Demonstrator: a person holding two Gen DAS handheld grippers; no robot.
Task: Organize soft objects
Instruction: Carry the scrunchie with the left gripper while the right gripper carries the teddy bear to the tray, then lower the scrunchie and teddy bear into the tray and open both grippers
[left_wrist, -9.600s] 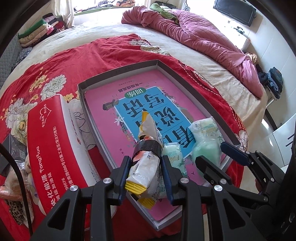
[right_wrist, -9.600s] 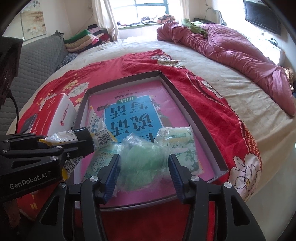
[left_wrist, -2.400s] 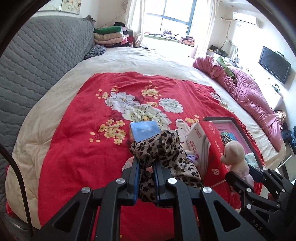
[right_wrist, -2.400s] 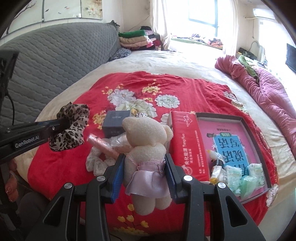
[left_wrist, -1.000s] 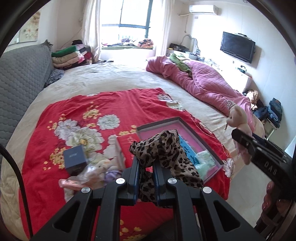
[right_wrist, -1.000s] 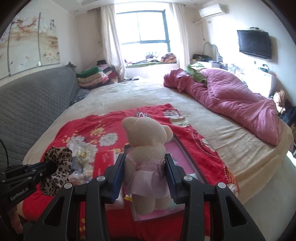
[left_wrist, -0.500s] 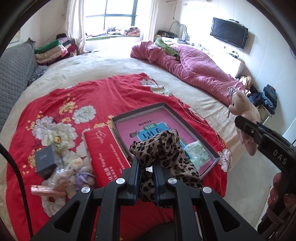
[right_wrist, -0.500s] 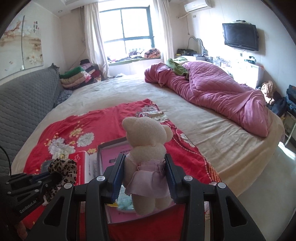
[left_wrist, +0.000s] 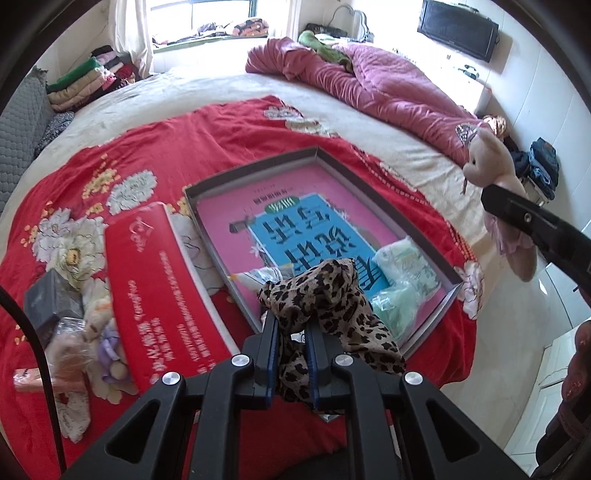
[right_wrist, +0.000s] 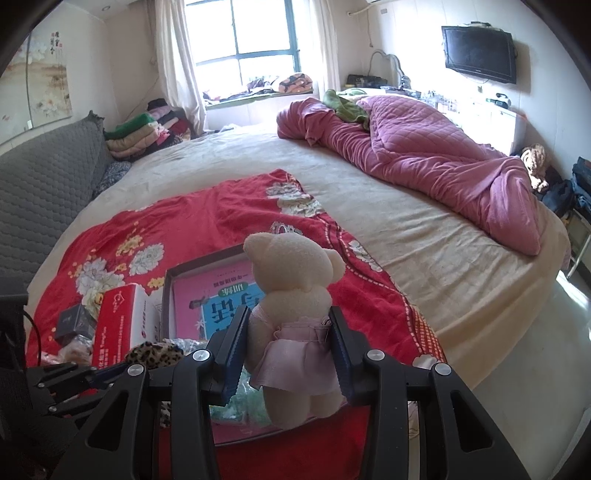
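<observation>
Left wrist view: my left tool (left_wrist: 291, 345) is clenched narrow on a leopard-print cloth (left_wrist: 332, 306), held above the near end of the grey tray (left_wrist: 255, 168) on the red floral blanket (left_wrist: 155, 136). My right tool (right_wrist: 287, 352) grips a cream teddy bear (right_wrist: 291, 295) in a pink skirt by its waist, above the same tray. Only the left view shows the green and white soft packets (left_wrist: 400, 273) in the tray's near corner and a plush toy (left_wrist: 105, 334) beside the red box (left_wrist: 159, 280). Only the right shows the window (right_wrist: 255, 40) and wall TV (right_wrist: 478, 44). The box reads "YangHua".
</observation>
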